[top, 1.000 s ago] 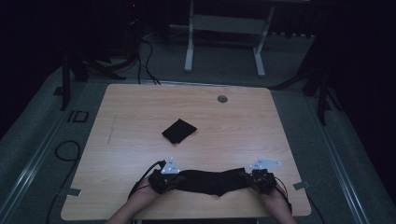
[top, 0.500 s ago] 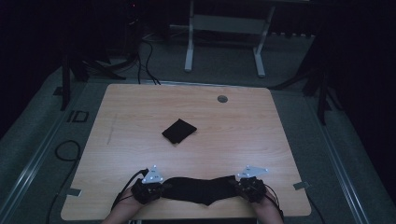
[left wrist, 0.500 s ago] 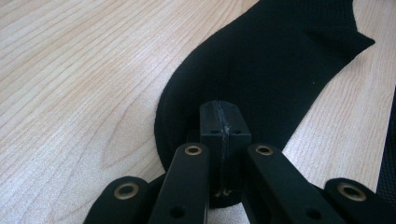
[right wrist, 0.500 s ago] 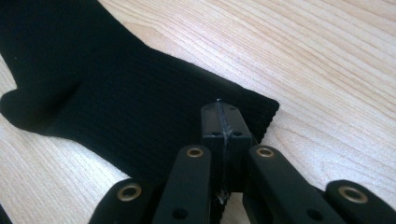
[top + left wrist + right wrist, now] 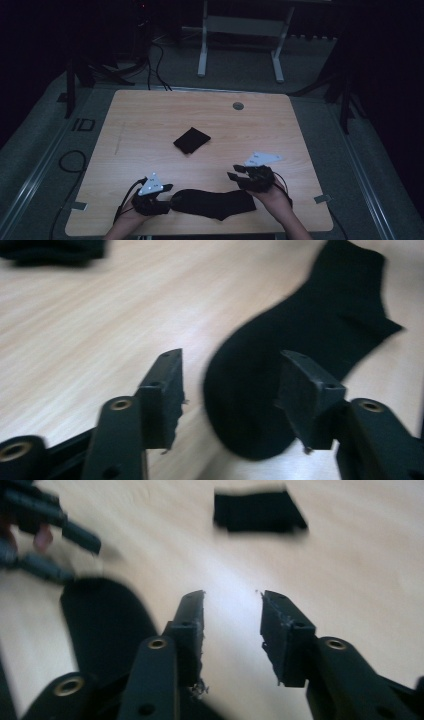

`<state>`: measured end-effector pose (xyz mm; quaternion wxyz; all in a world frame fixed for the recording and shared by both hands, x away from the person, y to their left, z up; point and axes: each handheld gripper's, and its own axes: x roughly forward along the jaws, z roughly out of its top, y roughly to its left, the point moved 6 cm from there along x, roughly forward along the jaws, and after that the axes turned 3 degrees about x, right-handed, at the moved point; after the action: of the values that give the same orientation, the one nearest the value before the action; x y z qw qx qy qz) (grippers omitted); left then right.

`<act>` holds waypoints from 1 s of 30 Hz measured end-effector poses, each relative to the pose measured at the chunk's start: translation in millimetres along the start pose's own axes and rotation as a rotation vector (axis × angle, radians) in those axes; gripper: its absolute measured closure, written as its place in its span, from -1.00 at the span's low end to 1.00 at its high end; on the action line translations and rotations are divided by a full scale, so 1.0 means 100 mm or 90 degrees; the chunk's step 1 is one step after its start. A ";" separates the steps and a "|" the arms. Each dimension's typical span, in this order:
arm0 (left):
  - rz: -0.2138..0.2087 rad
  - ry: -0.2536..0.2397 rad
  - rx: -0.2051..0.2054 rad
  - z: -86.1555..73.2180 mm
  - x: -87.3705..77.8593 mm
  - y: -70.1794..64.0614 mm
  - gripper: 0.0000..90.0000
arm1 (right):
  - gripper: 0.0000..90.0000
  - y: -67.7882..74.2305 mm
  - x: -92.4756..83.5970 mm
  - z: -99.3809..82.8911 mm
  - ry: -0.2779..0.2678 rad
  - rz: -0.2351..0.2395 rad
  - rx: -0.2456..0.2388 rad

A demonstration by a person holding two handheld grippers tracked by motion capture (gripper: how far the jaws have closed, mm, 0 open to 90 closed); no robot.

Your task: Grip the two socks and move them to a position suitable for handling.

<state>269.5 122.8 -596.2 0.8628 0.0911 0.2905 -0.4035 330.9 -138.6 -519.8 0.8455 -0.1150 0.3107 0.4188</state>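
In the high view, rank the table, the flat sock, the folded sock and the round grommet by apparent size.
1. table
2. flat sock, laid out along the near edge
3. folded sock, though it lies farther from the camera
4. round grommet, clearly smallest

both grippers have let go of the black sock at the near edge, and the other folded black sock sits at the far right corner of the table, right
Not quite. Both grippers, left and right, have just opened off the black sock. But the high view shows the folded black sock near the middle of the table, not its far right corner.
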 end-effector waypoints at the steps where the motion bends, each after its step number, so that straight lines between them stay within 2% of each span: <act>1: 0.003 -0.014 -0.013 -0.01 -0.01 0.03 -0.09 | 0.27 0.00 0.09 0.10 -0.003 0.008 -0.009; 2: 0.005 -0.022 -0.027 -0.02 -0.02 0.06 -0.10 | 0.25 -0.01 0.19 0.19 -0.003 0.009 -0.013; 4: 0.009 -0.025 -0.038 -0.06 -0.03 0.09 -0.10 | 0.24 -0.02 0.39 0.36 -0.004 0.012 -0.030; 5: 0.009 -0.025 -0.038 -0.06 -0.03 0.09 -0.10 | 0.24 -0.02 0.39 0.36 -0.004 0.012 -0.030; 6: 0.012 -0.027 -0.039 -0.07 -0.03 0.09 -0.13 | 0.19 -0.04 0.60 0.52 0.005 0.013 -0.039; 8: 0.018 -0.028 -0.042 -0.09 -0.04 0.10 -0.14 | 0.11 -0.04 0.79 0.66 0.007 0.010 -0.055; 9: 0.019 -0.030 -0.043 -0.09 -0.04 0.10 -0.14 | 0.11 -0.04 0.79 0.66 0.007 0.010 -0.055; 10: 0.027 -0.040 -0.048 -0.08 -0.04 0.11 -0.17 | 0.05 -0.05 0.98 0.78 0.014 0.011 -0.059; 11: 0.027 -0.040 -0.048 -0.08 -0.04 0.11 -0.17 | 0.05 -0.05 0.98 0.78 0.014 0.011 -0.059; 12: 0.041 -0.046 -0.046 -0.08 -0.05 0.13 -0.17 | 0.05 -0.06 1.18 0.87 0.020 0.011 -0.059; 13: 0.041 -0.046 -0.046 -0.08 -0.05 0.13 -0.17 | 0.05 -0.06 1.18 0.87 0.020 0.011 -0.059; 14: 0.048 -0.054 -0.050 -0.07 -0.07 0.14 -0.17 | 0.10 -0.06 1.37 0.94 0.036 0.006 -0.065; 15: 0.048 -0.054 -0.050 -0.07 -0.07 0.14 -0.17 | 0.10 -0.06 1.37 0.94 0.036 0.006 -0.065; 16: 0.049 -0.060 -0.056 -0.07 -0.08 0.15 -0.17 | 0.09 -0.08 1.55 0.98 0.050 -0.009 -0.076; 17: 0.049 -0.063 -0.060 -0.07 -0.08 0.16 -0.17 | 0.06 -0.10 1.63 0.99 0.056 -0.017 -0.085; 20: 0.053 -0.065 -0.062 -0.08 -0.09 0.17 -0.17 | -0.06 -0.18 1.85 0.98 0.081 -0.041 -0.076; 21: 0.052 -0.066 -0.062 -0.09 -0.09 0.18 -0.17 | -0.06 -0.18 1.85 0.98 0.081 -0.041 -0.076; 22: 0.050 -0.067 -0.064 -0.09 -0.09 0.18 -0.17 | -0.13 -0.25 1.96 0.94 0.098 -0.053 -0.063; 23: 0.050 -0.068 -0.064 -0.09 -0.10 0.18 -0.17 | -0.14 -0.28 2.01 0.90 0.115 -0.051 -0.056; 26: 0.048 -0.063 -0.060 -0.10 -0.09 0.18 -0.17 | -0.15 -0.33 2.12 0.79 0.155 -0.060 -0.063; 28: 0.048 -0.063 -0.059 -0.10 -0.09 0.18 -0.17 | -0.03 -0.33 2.14 0.74 0.155 -0.038 -0.045; 30: 0.046 -0.065 -0.060 -0.09 -0.09 0.18 -0.17 | 0.19 -0.34 2.12 0.72 0.150 -0.030 -0.039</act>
<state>274.8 144.0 -600.2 0.8939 0.0402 0.2612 -0.3621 484.6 8.1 -597.5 0.8087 -0.1965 0.3925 0.3915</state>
